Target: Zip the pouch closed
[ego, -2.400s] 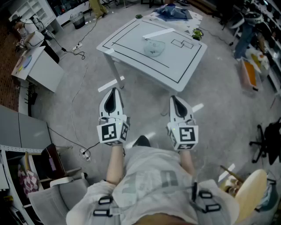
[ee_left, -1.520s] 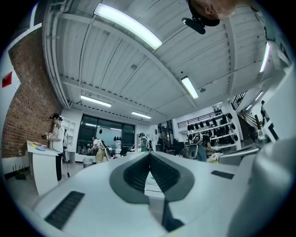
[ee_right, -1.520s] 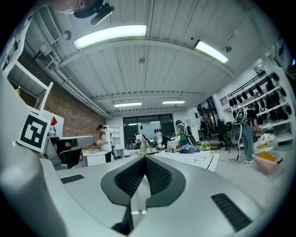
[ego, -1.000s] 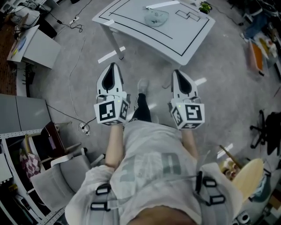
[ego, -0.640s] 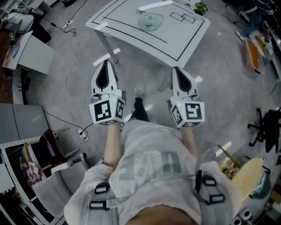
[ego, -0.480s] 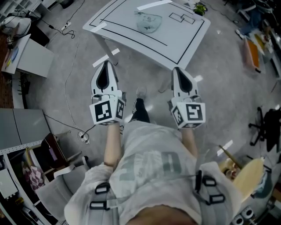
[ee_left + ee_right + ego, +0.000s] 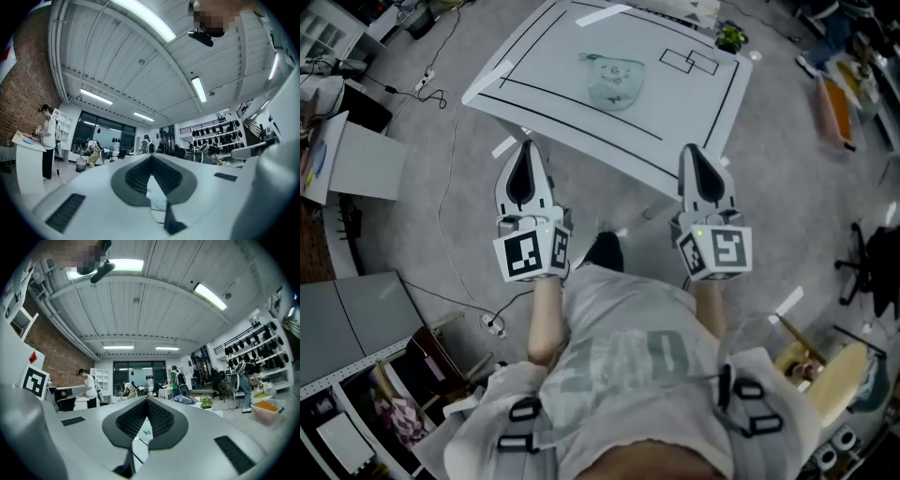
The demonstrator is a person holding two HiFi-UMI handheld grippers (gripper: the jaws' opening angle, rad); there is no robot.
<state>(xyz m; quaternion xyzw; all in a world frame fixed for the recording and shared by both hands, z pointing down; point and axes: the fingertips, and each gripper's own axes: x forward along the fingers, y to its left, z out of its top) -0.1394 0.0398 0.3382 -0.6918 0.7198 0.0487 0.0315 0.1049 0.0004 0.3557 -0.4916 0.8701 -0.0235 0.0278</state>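
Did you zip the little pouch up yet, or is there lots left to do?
Nothing looks done yet. The clear pouch lies on the white table, untouched; its zip is too small to read. In hand: nothing; the left hand-held gripper and right hand-held gripper are both shut and empty, short of the pouch. Left: reach it, hold it, pull the zip along.

Head view: high up, looking steeply down past the person's torso; left gripper (image 7: 525, 150) and right gripper (image 7: 695, 155) near, white table (image 7: 694, 112) farther ahead. Both gripper views: low, riding the grippers, facing level along their own jaws across the room. Right gripper view and head view share table and small plant (image 7: 205, 402).
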